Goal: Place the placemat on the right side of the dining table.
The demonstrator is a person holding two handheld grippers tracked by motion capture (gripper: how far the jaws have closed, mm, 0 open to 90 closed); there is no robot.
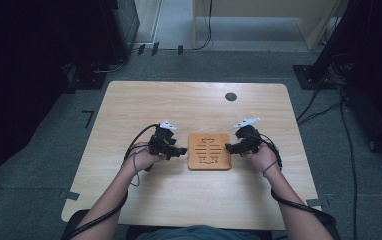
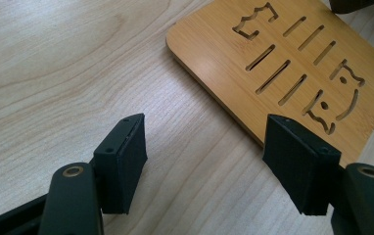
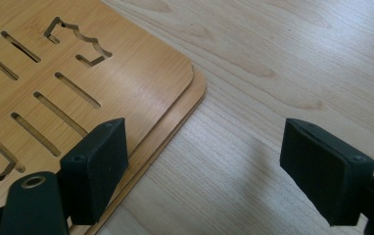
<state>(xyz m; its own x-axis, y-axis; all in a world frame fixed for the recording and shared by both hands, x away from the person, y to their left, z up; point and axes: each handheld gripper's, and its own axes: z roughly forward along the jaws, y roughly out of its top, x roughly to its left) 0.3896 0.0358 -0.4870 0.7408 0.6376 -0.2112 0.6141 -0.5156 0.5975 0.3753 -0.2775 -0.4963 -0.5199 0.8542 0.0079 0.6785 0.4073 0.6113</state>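
A: Currently: two slotted bamboo boards (image 3: 77,63) lie flat on the table (image 1: 144,100). They are stacked, with the upper one slid a little off the lower (the offset shows at the corner in the right gripper view). The stack sits on the person's side of the grommet hole (image 1: 231,96), slightly to its left.

B: Tools?

A: The left gripper (image 1: 181,150) is further left of the grommet. Its jaws are apart with bare tabletop between them, and one jaw hangs over the stack's edge. The right gripper (image 1: 229,148) is roughly straight toward the person from the grommet. Its jaws are wide and hold nothing, and one sits above the stack's corner.

B: Failure modes?

A: 1) The boards are thin and lie flush, so a jaw may not get under an edge. It would likely skate over the top and close on air.
2) A grip taken at the offset corner could catch the upper board alone. The lower one would then drag or drop.
3) A sideways nudge from either jaw would probably slide the stack across the smooth table, since nothing braces it on the grommet side.
4) If both sides pinch unevenly, the boards could shear further apart.
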